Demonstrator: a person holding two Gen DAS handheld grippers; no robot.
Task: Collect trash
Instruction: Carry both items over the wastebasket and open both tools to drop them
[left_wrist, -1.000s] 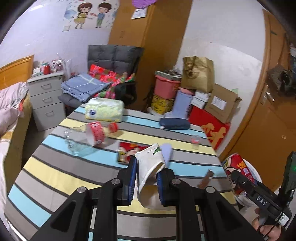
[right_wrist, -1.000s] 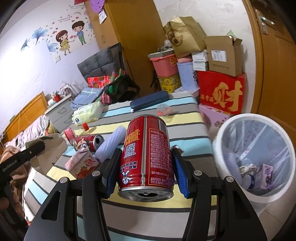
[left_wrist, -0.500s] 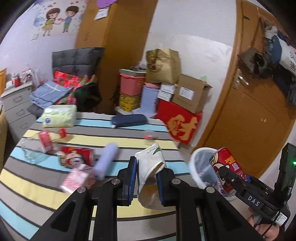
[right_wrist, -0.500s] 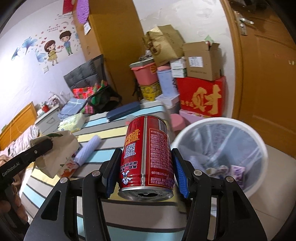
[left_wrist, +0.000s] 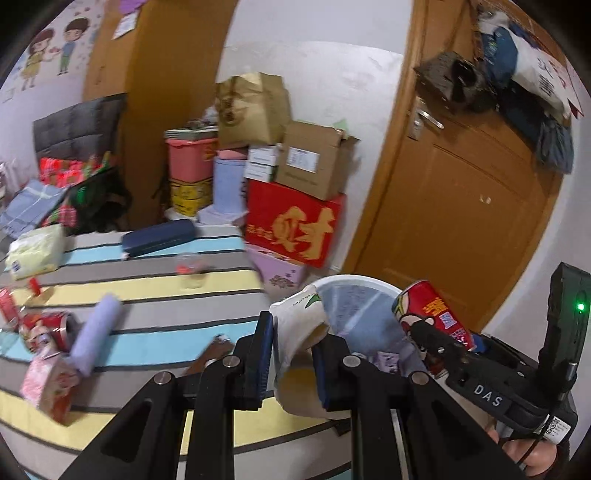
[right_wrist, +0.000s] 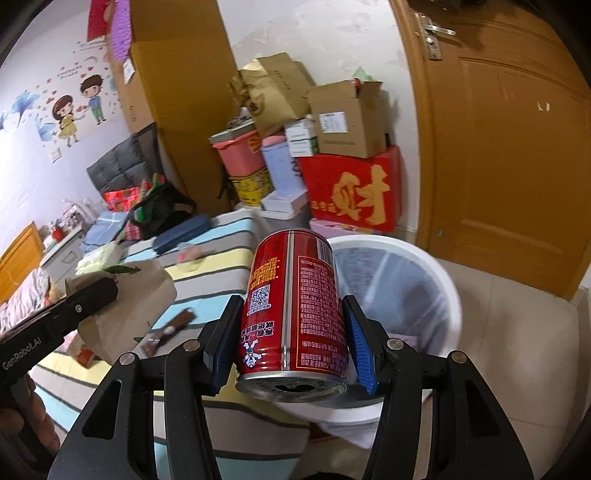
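Note:
My left gripper is shut on a crumpled white paper cup and holds it at the table's right edge, next to the white trash bin. My right gripper is shut on a red drink can, held upright just in front of the bin. The bin has a clear liner and some trash inside. In the left wrist view the can hangs over the bin's right side. In the right wrist view the paper cup is at the left.
The striped table holds a lilac roll, a crushed red can, a pink carton, a brown wrapper, a small plastic cup, a navy case and a tissue pack. Stacked boxes and a door stand behind.
Both grippers have swung right toward the bin, still holding the cup and the can. The bin is now nearer and more central in both views.

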